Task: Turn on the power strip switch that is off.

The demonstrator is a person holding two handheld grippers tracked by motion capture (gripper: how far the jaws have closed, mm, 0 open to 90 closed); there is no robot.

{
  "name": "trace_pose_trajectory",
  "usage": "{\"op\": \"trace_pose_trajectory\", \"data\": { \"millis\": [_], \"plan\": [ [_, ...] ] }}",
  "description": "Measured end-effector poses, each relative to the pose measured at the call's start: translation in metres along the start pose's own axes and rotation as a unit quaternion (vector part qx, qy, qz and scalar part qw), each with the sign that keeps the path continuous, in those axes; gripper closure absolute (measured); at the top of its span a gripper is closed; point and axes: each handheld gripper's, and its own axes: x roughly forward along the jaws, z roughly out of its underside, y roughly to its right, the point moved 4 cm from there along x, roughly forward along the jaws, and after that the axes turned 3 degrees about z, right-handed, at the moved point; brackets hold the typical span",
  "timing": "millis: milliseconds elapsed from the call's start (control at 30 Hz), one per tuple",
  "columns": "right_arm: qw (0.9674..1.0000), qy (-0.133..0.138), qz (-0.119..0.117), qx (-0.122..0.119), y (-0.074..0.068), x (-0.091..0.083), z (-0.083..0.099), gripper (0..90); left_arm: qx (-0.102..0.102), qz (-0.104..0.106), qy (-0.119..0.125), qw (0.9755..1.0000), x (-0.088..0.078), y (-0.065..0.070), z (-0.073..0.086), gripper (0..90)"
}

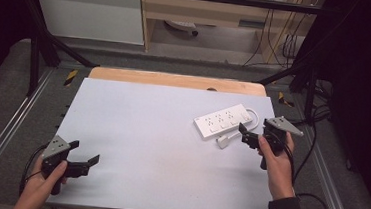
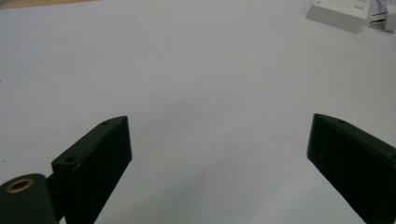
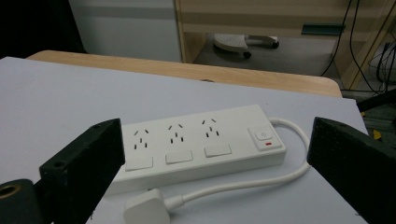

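Observation:
A white power strip (image 1: 224, 119) with three sockets and a red-marked switch (image 3: 264, 137) lies on the right part of the white table top (image 1: 151, 137). Its white cable (image 3: 243, 184) loops round the end to a white plug (image 1: 222, 141) lying just in front of it. My right gripper (image 1: 245, 134) is open, held just right of the plug, and its jaws frame the power strip (image 3: 196, 144) and plug (image 3: 144, 207). My left gripper (image 1: 86, 152) is open and empty near the front left corner, over bare table (image 2: 210, 70). A corner of the strip (image 2: 338, 11) shows far off.
A wooden strip (image 1: 175, 79) edges the table's far side. Black frame posts (image 1: 34, 57) and metal rails (image 1: 0, 140) flank the table. A wooden cabinet (image 1: 206, 11) and hanging cables (image 1: 278, 41) stand beyond. Each gripper's cable trails off the table beside the hands.

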Motion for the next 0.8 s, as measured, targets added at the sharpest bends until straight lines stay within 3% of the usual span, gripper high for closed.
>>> {"op": "trace_pose_trajectory", "data": {
  "millis": [400, 800],
  "plan": [
    [0.9998, 0.017, -0.010, -0.006, 0.003, -0.028, 0.018, 3.9, 0.000, -0.001, -0.001, 1.0000, 0.000, 0.000, 0.000, 6.5],
    [0.9996, 0.007, -0.024, -0.011, 0.001, -0.044, 0.048, 4.4, -0.001, -0.001, -0.001, 1.0000, 0.000, 0.000, 0.000, 6.5]
  ]
}}
